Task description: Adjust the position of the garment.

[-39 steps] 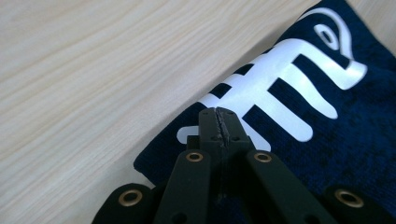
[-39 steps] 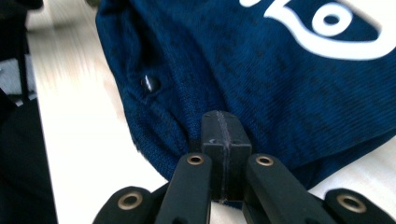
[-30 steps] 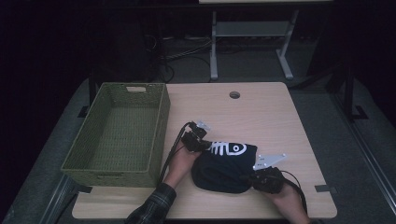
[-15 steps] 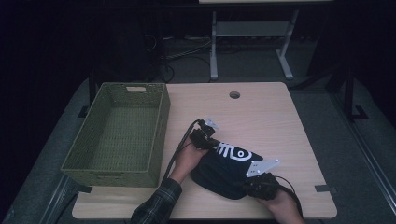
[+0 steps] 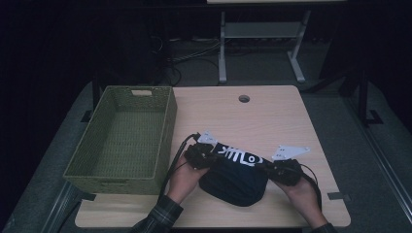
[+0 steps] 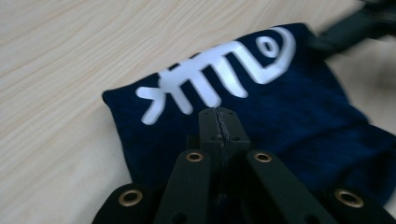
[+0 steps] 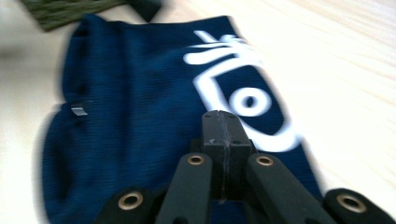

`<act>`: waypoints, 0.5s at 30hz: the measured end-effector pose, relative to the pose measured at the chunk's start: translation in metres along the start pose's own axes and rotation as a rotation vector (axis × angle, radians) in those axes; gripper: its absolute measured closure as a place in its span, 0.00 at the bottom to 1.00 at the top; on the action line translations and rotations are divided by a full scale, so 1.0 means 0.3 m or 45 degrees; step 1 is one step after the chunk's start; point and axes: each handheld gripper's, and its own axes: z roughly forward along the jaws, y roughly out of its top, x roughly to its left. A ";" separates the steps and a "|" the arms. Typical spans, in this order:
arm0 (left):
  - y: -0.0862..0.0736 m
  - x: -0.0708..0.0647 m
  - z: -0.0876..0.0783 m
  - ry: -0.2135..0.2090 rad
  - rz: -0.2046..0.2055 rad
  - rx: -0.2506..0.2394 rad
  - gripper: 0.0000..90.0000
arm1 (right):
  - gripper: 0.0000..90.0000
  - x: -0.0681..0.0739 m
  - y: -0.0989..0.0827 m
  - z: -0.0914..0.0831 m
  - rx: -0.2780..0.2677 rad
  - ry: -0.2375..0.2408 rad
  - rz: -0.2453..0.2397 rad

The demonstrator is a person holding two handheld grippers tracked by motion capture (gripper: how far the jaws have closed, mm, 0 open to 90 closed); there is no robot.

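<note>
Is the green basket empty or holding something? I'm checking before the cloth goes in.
Empty. The high view shows the green basket's bare woven bottom; the dark blue cloth lies outside it, on the table.

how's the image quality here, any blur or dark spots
High view: dim, the room beyond the table nearly black, yet cloth and basket read sharp. Left gripper view: bright, slight smear at the cloth's far edge. Right gripper view: strong motion blur on the cloth; the jaws stay crisp.

Blue cloth (image 7: pixel 140 116) blurred in right gripper view.
</note>
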 end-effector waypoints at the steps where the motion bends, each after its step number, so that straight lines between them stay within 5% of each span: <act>1: -0.005 -0.013 -0.014 0.003 0.003 -0.002 1.00 | 1.00 -0.015 -0.002 0.001 -0.004 -0.015 0.008; 6: -0.040 -0.058 -0.045 0.052 0.031 0.037 1.00 | 1.00 -0.058 -0.020 -0.006 -0.005 -0.074 0.048; 15: -0.103 -0.026 0.041 0.055 -0.014 0.171 1.00 | 1.00 -0.083 -0.063 0.070 0.134 -0.105 0.072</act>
